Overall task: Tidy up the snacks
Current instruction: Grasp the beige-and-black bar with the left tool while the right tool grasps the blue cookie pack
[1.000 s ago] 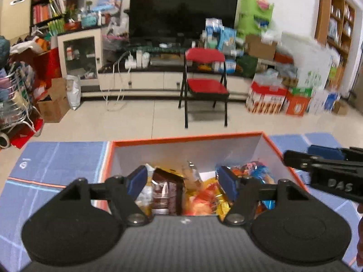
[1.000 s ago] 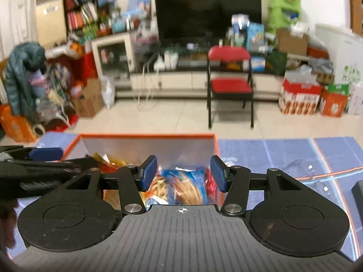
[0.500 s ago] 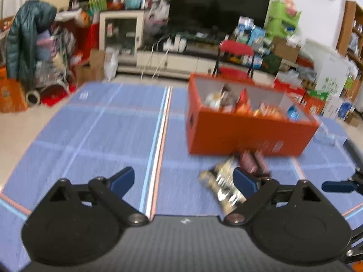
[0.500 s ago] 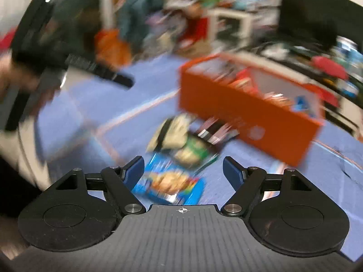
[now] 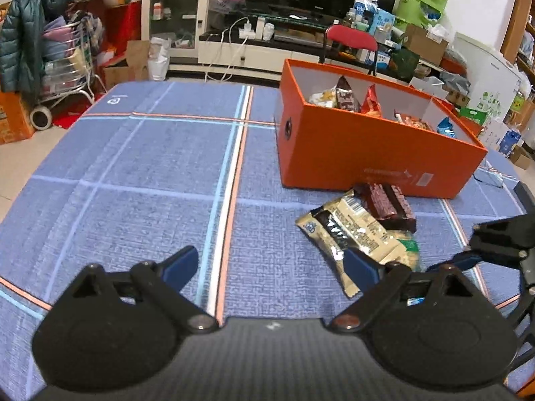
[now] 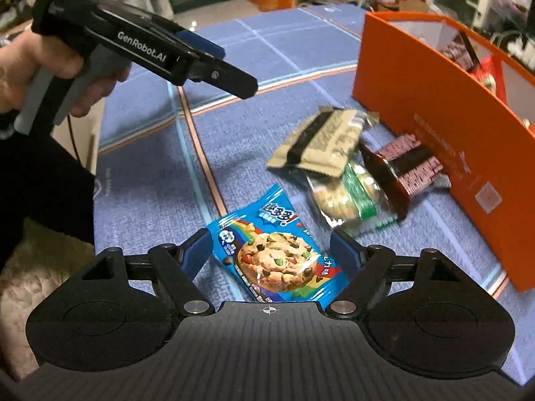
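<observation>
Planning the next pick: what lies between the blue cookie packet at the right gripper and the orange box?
In the right wrist view, between the blue cookie packet and the orange box lie a green-striped biscuit pack, a beige wrapper overlapping it, and a dark red bar.

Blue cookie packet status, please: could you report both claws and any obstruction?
Right claw open, straddling blue cookie packet on the cloth. Left claw open, empty. No obstruction.

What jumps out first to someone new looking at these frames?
The orange box on the blue tablecloth, already holding snacks, dominates the left wrist view. Next comes the bright blue cookie packet lying between the open fingers of the right tool. Between packet and box sits a loose pile: a beige wrapper, a green-striped cookie pack and a dark red bar.
</observation>
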Tool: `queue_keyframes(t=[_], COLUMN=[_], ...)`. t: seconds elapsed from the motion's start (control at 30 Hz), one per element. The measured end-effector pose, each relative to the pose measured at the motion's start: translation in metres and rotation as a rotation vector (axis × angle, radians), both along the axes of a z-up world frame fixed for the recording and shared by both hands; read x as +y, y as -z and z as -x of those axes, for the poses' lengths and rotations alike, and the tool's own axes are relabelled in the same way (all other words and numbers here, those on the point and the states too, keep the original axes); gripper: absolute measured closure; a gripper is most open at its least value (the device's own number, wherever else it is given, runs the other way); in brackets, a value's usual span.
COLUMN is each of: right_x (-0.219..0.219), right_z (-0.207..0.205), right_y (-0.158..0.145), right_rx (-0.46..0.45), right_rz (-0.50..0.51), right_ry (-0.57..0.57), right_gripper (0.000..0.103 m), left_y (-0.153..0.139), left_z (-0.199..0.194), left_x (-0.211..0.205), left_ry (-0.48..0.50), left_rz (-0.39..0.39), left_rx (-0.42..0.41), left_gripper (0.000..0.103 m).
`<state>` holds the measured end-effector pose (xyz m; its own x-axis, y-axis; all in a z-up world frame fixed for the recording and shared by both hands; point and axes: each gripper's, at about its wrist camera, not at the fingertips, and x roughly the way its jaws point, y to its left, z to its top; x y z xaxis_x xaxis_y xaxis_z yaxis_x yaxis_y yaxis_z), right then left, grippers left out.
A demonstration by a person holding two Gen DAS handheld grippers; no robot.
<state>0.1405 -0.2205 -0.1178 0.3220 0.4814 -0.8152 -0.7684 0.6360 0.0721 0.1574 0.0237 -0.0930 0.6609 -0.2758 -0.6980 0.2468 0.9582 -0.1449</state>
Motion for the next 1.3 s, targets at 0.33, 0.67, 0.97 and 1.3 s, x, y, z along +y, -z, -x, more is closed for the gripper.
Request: queue_keyframes(t=[0.33,0.67,0.97,1.3], right_x=[0.015,0.026,0.023,0.023], right_z=[0.091,0.081,0.084,0.092], right_y=[-0.002,0.004,0.009,0.003], right_rx=[-0.124,-0.223,-0.234,-0.255], right_rz=[0.122,0.051,0.018,-0.018], right_ry=[0.516,0.511,0.517,0.518], right_gripper=[0.024,0.023,0.023,0.021], left_y=[-0.005,0.01,0.03,0.023], left_z=[0.003,-0.02,-0.042,-0.014], left_x=[-0.01,-0.046,-0.084,-0.033], left_ry=[-0.026,-0.172,-0.256,-0.18], left_rz=[-0.032,0.01,-0.063,-0.144], left_rx=[-0.041,0.024,0.026,0.031], left_gripper=[0.011,0.011,0.01,0.01])
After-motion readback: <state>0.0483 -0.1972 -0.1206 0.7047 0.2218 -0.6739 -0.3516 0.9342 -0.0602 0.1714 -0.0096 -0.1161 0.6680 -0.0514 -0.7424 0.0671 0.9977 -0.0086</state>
